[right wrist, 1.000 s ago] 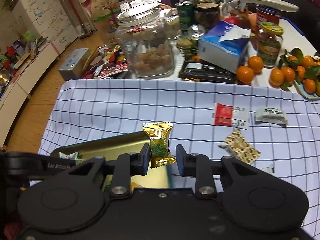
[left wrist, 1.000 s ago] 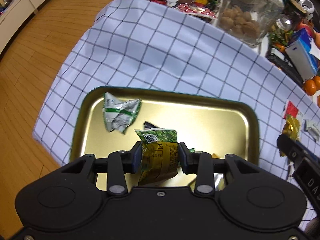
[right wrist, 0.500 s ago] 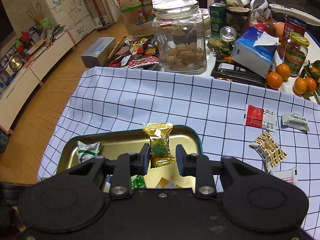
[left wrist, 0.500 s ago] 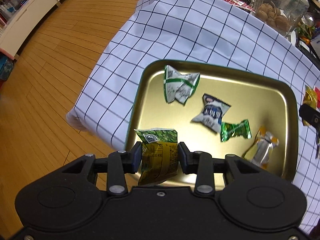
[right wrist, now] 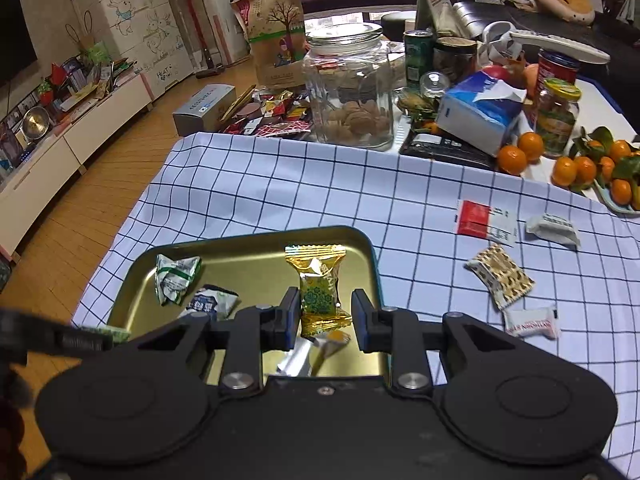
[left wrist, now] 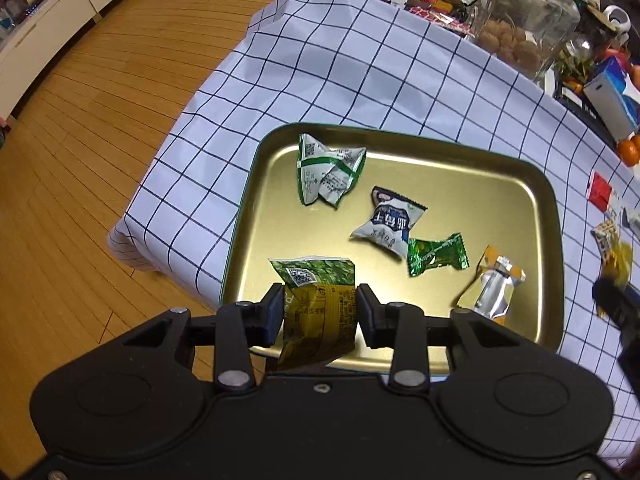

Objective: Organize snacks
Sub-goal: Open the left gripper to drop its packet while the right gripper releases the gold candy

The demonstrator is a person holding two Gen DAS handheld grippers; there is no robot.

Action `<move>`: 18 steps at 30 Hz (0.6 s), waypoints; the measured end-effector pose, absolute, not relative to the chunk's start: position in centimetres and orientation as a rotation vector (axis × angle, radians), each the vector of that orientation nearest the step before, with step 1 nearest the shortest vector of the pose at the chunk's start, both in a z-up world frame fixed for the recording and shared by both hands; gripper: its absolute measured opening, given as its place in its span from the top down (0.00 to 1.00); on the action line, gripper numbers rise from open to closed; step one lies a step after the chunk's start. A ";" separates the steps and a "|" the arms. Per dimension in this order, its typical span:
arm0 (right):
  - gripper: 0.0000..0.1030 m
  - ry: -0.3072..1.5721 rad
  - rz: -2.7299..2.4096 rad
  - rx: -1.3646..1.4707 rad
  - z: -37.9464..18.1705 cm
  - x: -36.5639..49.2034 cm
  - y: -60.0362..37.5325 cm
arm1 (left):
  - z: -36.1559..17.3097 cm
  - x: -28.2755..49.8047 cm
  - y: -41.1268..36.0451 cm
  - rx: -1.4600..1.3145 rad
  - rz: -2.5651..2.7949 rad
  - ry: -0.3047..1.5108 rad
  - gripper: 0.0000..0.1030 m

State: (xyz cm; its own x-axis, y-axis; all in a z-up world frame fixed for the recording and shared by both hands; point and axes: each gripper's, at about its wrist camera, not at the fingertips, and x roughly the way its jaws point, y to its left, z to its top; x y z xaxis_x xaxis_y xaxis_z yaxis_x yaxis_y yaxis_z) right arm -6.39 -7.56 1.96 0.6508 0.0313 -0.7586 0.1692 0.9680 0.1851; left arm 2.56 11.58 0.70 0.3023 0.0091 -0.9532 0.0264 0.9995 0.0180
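My left gripper (left wrist: 319, 312) is shut on a green and yellow snack packet (left wrist: 318, 304), held above the near left corner of the gold tray (left wrist: 400, 140). In the tray lie a white-green packet (left wrist: 328, 176), a blue-white packet (left wrist: 390, 220), a green candy (left wrist: 436, 254) and an orange-silver packet (left wrist: 492, 284). My right gripper (right wrist: 325, 312) is shut on a gold candy packet (right wrist: 318, 288) and hangs over the right half of the tray (right wrist: 248, 240). The left gripper's body (right wrist: 60, 340) shows at the left edge of the right wrist view.
Loose on the checked cloth right of the tray lie a red-white sachet (right wrist: 484, 222), a white packet (right wrist: 554, 228), a patterned packet (right wrist: 500, 276) and a white candy (right wrist: 530, 322). Behind stand a glass jar (right wrist: 348, 92), a tissue box (right wrist: 480, 112) and mandarins (right wrist: 520, 152). The table edge drops to wood floor on the left.
The left gripper drew back to the tray's near left corner with its packet. The right gripper carried the gold candy leftward, from beside the tray to over it.
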 end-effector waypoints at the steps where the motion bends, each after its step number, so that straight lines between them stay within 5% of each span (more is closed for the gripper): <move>1: 0.72 0.857 -0.086 0.242 1.9 -6.8 -7.5 | 0.7 2.6 11.7 0.024 -0.010 1.263 0.55; 18: 0.71 0.882 -0.059 0.230 -0.5 -8.8 -2.7 | -1.1 3.2 12.4 -0.048 -0.047 1.335 0.50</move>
State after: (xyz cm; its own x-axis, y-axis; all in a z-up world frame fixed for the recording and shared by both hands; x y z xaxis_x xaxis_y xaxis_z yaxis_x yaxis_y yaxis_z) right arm -8.83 -2.70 -0.54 0.6356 0.0432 -0.7708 0.1459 0.9737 0.1749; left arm 3.17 12.37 -1.06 0.2328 -0.0614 -0.9706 0.0068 0.9981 -0.0615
